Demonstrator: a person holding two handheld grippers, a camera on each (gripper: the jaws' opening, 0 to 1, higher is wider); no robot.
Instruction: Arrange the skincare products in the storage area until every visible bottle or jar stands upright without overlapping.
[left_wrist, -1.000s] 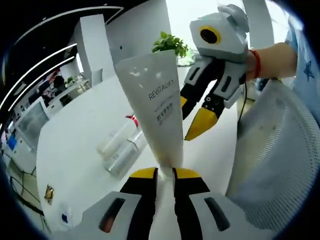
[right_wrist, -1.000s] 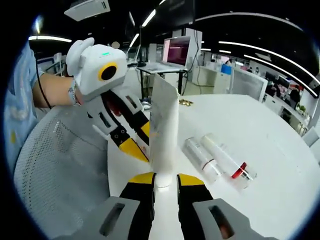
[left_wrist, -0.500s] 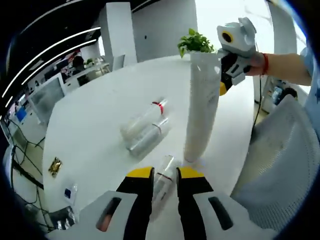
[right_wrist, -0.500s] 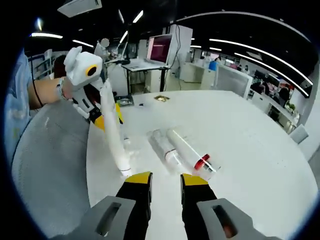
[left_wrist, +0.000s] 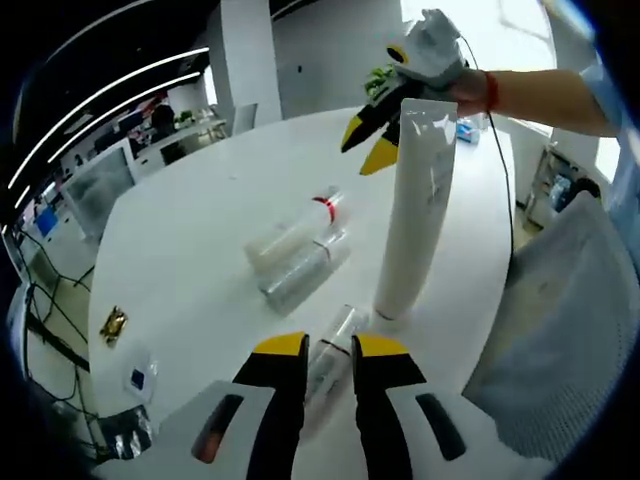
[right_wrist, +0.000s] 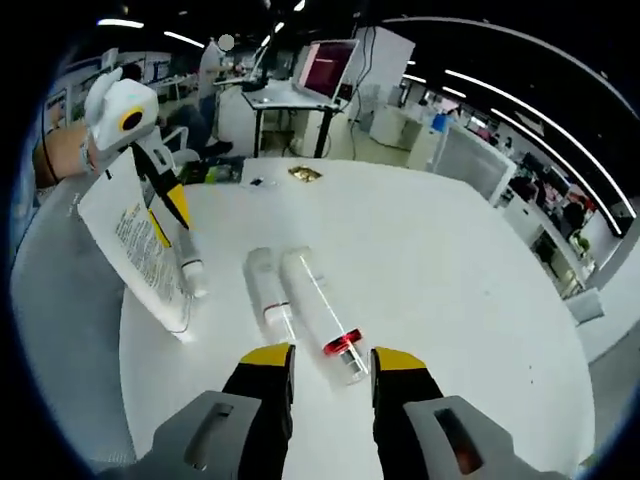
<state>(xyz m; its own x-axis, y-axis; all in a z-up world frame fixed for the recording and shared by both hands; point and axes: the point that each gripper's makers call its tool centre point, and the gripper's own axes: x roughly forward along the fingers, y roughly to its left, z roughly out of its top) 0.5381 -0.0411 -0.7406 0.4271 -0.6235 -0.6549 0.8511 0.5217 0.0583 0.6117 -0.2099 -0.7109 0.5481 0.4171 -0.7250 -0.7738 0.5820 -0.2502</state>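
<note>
Standing on its cap now, the white tube (left_wrist: 415, 205) is free of both my grippers — a second ago I had it pinched at the cap end with both tools crowded round it, and half a second ago my right tool was letting go of its top. So one product is upright, and I read that as the first of several done.

Going left to right in the left gripper view: a small gold packet (left_wrist: 113, 324) lies near the table edge (left_wrist: 80, 290), well apart from the work. Then two clear bottles (left_wrist: 297, 255) lie side by side, touching, one with a red band at its neck. Just ahead of my left gripper (left_wrist: 325, 350), whose jaws stand a little apart and hold nothing, a third clear bottle (left_wrist: 335, 345) lies flat, right between the tips. Beside it the tube rises tall, crimped end up, printed text faint on its face. My right gripper (left_wrist: 375, 140) hovers above and behind it, jaws spread and empty.

In the right gripper view the tube (right_wrist: 140, 250) shows its printed back at far left with the left gripper (right_wrist: 165, 200) beside it, then the two clear bottles (right_wrist: 295, 305), then bare table. My right gripper (right_wrist: 325, 365) has its jaws apart here too.

Three bottles look to be left to stand up; the one at my left jaws seems the natural next pick
</note>
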